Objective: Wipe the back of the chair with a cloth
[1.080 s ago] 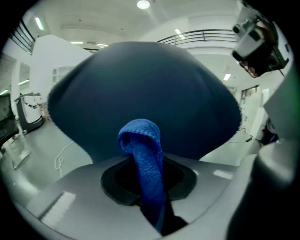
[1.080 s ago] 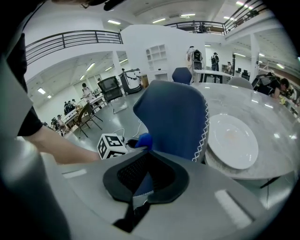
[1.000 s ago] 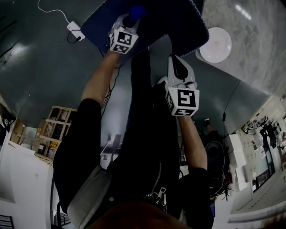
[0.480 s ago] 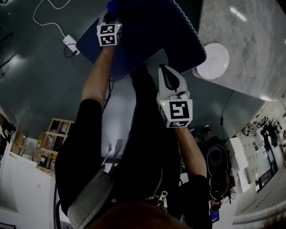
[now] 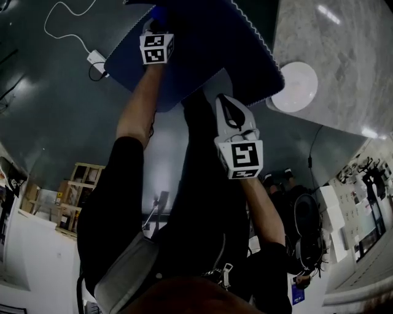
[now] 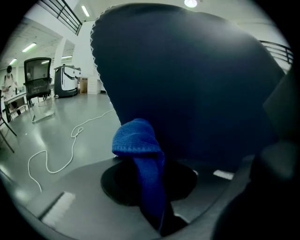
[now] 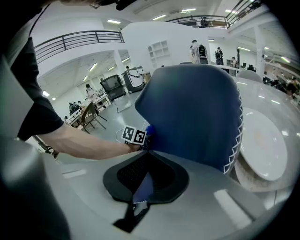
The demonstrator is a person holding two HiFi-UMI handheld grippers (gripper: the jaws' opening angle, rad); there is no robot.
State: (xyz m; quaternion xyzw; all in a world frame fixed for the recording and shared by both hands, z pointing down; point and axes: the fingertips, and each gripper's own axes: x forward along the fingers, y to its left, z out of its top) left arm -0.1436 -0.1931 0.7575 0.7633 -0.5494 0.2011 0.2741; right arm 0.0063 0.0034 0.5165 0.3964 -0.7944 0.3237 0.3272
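Observation:
The dark blue chair back [image 5: 209, 43] fills the top of the head view. My left gripper [image 5: 155, 27] is shut on a blue knitted cloth [image 6: 138, 140] and holds it against the chair back [image 6: 187, 84] near its left edge. The cloth [image 5: 158, 11] shows just beyond that gripper's marker cube. My right gripper [image 5: 232, 104] hangs nearer to me, below the chair's edge, touching nothing, with its jaws together. From the right gripper view, the chair back [image 7: 197, 117] stands ahead, with the left gripper [image 7: 134, 136] and cloth [image 7: 150, 130] at its left side.
A round white plate-like disc [image 5: 295, 76] lies right of the chair on a pale marbled surface [image 5: 344, 49]. A white cable with an adapter [image 5: 97, 58] trails over the grey floor at the left. An office chair [image 6: 37, 77] and people stand far off.
The left gripper has carried the cloth farther up and to the left along the chair back. The right gripper has drifted slightly left and stayed shut.

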